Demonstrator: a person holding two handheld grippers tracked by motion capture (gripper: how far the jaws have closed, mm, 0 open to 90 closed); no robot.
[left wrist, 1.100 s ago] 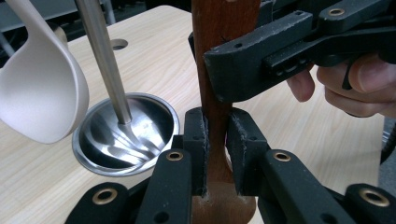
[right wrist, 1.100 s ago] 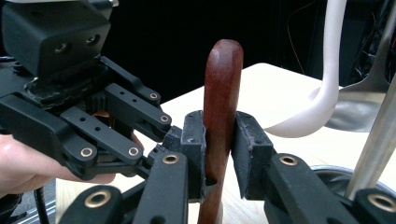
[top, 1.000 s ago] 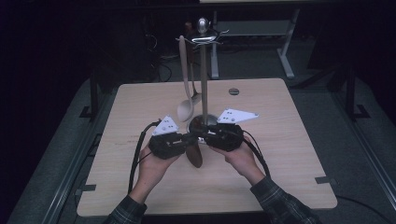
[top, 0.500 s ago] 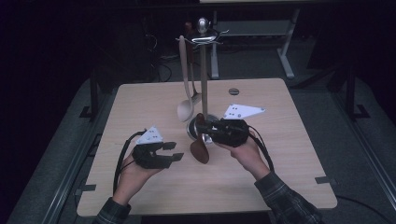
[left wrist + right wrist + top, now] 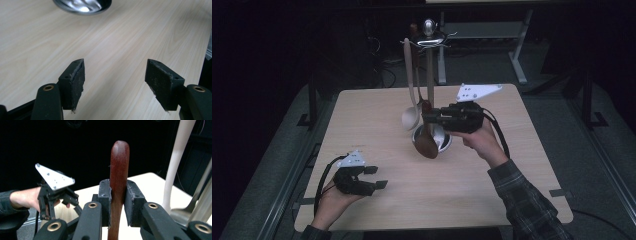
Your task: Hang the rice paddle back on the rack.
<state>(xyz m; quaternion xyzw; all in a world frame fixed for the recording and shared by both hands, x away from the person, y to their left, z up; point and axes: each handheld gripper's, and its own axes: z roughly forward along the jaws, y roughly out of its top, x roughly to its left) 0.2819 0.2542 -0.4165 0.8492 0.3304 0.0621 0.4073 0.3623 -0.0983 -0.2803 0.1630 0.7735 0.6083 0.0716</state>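
High view: our right gripper (image 5: pixel 428 118) sits mid-frame, clamped on the dark spoon (image 5: pixel 426 142), whose bowl hangs in front of the rack's base (image 5: pixel 443 142). The rack (image 5: pixel 430 75) fades into the dark up top. Lower left, our left gripper (image 5: pixel 374 177) has just been opening, with nothing between its jaws.

Left gripper view: jaws apart over bare table (image 5: pixel 120 42); base cut off at top.

Right gripper view: pads (image 5: pixel 105 202) squeeze the spoon's handle (image 5: pixel 119 170). No writing that we can read.
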